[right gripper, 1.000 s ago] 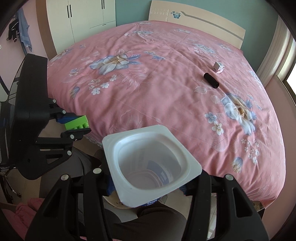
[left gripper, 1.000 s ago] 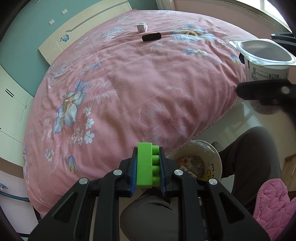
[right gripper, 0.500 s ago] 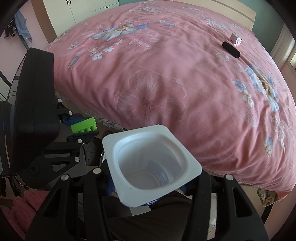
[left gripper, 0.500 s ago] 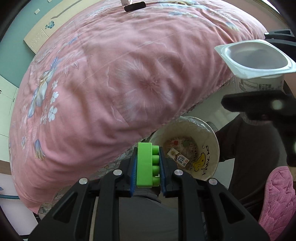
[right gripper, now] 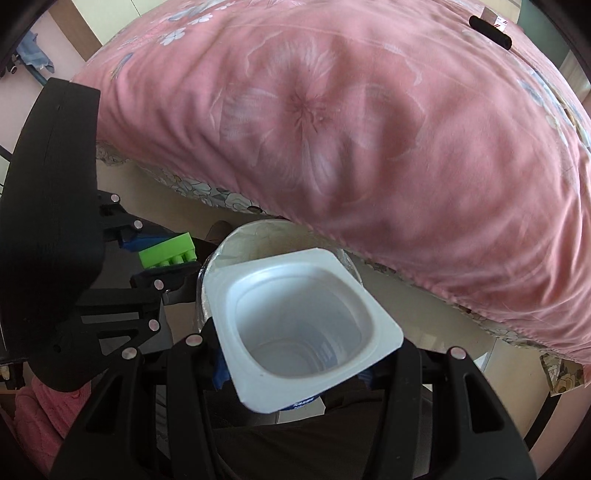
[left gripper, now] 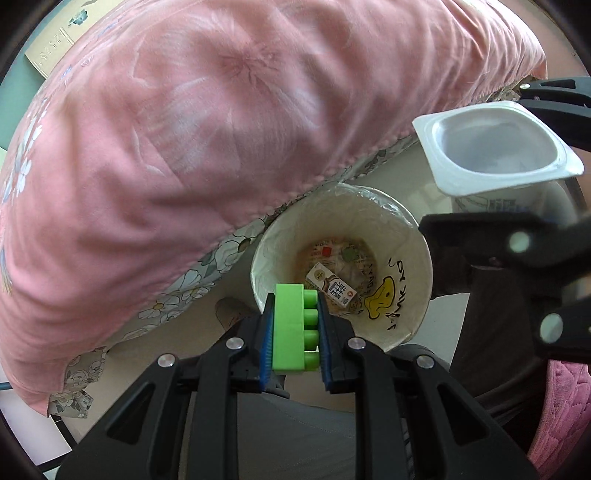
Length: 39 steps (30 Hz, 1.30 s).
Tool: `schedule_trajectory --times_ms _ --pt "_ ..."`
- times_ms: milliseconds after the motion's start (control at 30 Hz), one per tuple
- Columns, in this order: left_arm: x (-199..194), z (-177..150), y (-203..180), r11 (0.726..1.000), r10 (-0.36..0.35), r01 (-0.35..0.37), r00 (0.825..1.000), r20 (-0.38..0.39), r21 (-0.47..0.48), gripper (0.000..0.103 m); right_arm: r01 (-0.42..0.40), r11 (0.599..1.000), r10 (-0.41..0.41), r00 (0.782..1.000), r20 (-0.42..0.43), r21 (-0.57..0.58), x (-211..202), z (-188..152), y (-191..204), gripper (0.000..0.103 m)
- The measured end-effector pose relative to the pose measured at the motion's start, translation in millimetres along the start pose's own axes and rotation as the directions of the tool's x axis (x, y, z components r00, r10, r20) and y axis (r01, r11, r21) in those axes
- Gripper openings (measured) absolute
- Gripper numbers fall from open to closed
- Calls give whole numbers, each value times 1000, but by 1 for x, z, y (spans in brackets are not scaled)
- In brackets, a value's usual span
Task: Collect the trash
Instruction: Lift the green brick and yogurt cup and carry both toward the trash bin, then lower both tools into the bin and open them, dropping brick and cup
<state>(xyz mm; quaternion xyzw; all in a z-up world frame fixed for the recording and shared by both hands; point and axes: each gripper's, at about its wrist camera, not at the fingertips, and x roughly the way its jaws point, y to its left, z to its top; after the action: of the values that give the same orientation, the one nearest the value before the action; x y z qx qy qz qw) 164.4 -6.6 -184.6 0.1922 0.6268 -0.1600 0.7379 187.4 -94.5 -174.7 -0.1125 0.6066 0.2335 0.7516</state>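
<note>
Left wrist view: one green toy brick [left gripper: 292, 327] pinched tight in left gripper [left gripper: 293, 334], above one waste bin [left gripper: 413, 258]; at two o'clock, one white yogurt cup [left gripper: 495, 147] clamped in half-spread right gripper [right gripper: 295, 369]; one pink bedspread [left gripper: 221, 110] beyond.

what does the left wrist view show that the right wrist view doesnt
Only the left wrist view looks into the trash bin: a small carton and other packaging at the bottom, and a yellow duck print on the liner. Only the right wrist view shows the black cylinder and small box far off on the bed. Both show the pink bedspread, the green block clamped in the left gripper, and the empty white cup held by the right gripper.
</note>
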Motion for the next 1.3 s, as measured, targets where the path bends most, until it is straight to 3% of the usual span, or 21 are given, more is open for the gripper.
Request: schedule_trajectory --times_ms 467,867,1300 --pt "59 -4 2 997 -67 64 992 -111 -33 23 -60 997 67 988 -142 51 81 -12 -2 53" --pt "115 -10 7 990 -131 118 965 -226 -73 23 -92 989 118 964 -237 119 137 -22 -5 53" --pt "162 -10 6 977 -189 152 939 -287 -148 23 -96 980 149 937 -316 176 174 -32 -18 53"
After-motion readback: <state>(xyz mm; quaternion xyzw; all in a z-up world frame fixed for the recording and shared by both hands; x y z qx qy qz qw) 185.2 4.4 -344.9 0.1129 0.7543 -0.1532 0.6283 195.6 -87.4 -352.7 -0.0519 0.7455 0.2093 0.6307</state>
